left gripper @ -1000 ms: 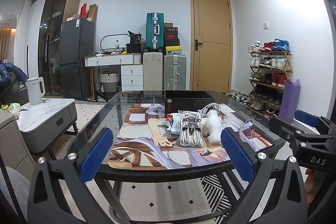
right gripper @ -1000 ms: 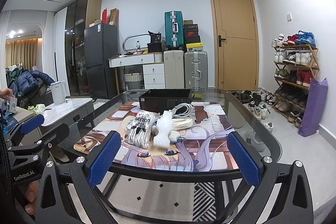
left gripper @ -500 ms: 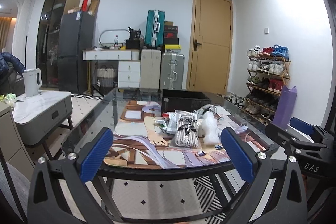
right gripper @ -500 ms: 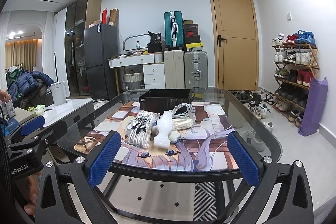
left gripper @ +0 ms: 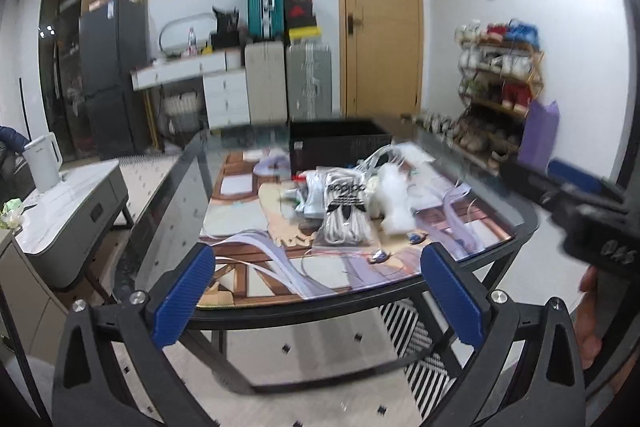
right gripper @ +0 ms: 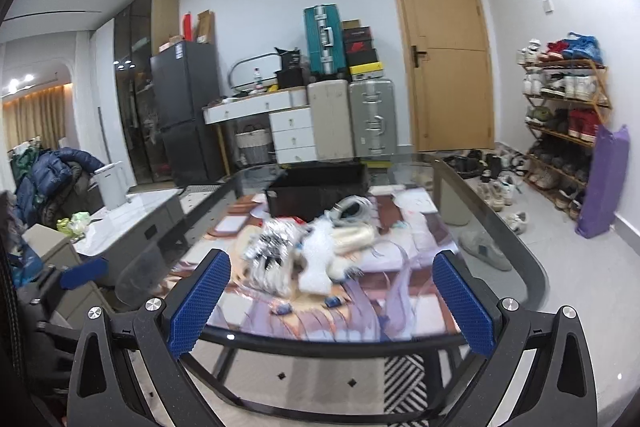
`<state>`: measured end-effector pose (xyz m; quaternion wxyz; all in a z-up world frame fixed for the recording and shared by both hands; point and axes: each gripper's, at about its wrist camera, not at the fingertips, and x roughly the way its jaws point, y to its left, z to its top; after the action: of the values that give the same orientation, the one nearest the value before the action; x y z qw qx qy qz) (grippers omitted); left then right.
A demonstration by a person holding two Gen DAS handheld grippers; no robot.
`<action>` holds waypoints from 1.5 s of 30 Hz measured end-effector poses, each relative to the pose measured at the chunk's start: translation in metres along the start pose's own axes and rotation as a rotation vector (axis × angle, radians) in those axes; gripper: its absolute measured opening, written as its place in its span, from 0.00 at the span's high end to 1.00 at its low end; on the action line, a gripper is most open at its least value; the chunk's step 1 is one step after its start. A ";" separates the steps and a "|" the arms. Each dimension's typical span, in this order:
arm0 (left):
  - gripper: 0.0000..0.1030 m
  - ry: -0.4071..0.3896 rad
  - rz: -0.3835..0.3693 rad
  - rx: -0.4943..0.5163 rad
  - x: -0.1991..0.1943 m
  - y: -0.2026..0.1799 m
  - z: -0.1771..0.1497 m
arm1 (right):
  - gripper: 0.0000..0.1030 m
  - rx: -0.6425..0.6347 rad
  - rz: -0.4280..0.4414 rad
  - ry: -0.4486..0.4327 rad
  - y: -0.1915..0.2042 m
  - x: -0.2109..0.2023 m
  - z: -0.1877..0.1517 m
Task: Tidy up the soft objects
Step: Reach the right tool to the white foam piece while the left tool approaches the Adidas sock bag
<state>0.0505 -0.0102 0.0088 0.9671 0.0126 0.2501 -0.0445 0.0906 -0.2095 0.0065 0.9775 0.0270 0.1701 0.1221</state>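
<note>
Both tongs (left gripper: 316, 291) (right gripper: 330, 301) gape empty before the table's (left gripper: 176, 211) soft pile (left gripper: 348, 203).

Left wrist view: looks forward between its own spread blue pads (left gripper: 182, 297) from off the near edge of the glass table (left gripper: 176, 203), facing the door wall. Right wrist view: same heading, from further right. Both share the tabletop pile, black bin (right gripper: 316, 189) and door (right gripper: 444, 51).

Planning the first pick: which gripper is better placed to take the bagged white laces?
Probably the left gripper: the bagged white laces lie almost centred between its open fingers, while the right gripper frames the white foam piece instead. Neither gripper has reached the pile yet.
</note>
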 end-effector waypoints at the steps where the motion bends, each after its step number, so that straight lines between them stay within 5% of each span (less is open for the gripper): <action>1: 0.00 0.015 -0.003 -0.005 0.004 0.003 0.006 | 0.00 -0.001 0.000 -0.001 0.000 0.003 0.007; 6: 0.00 0.049 -0.031 -0.006 0.029 0.019 0.044 | 0.00 -0.002 -0.041 0.068 -0.008 0.039 0.044; 11: 0.00 0.098 0.001 0.018 0.069 0.025 0.071 | 0.00 -0.011 0.007 0.209 -0.027 0.098 0.065; 20: 0.01 0.259 -0.043 0.048 0.143 0.028 0.063 | 0.01 0.000 0.086 0.428 -0.038 0.167 0.039; 26: 0.01 0.290 -0.069 0.055 0.141 0.027 0.051 | 0.06 -0.046 0.141 0.506 -0.021 0.182 0.015; 30: 0.01 0.278 -0.010 0.037 0.140 0.034 0.050 | 0.21 -0.047 0.152 0.547 -0.016 0.191 0.004; 43: 0.01 0.288 -0.012 0.029 0.146 0.032 0.049 | 0.27 -0.086 0.147 0.617 -0.007 0.211 -0.012; 45: 0.01 0.283 -0.011 0.036 0.146 0.028 0.050 | 0.36 -0.083 0.160 0.627 -0.007 0.213 -0.012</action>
<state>0.2043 0.0041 -0.0183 0.9215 0.0349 0.3832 -0.0523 0.2828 -0.1630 -0.0747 0.8651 -0.0384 0.4550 0.2077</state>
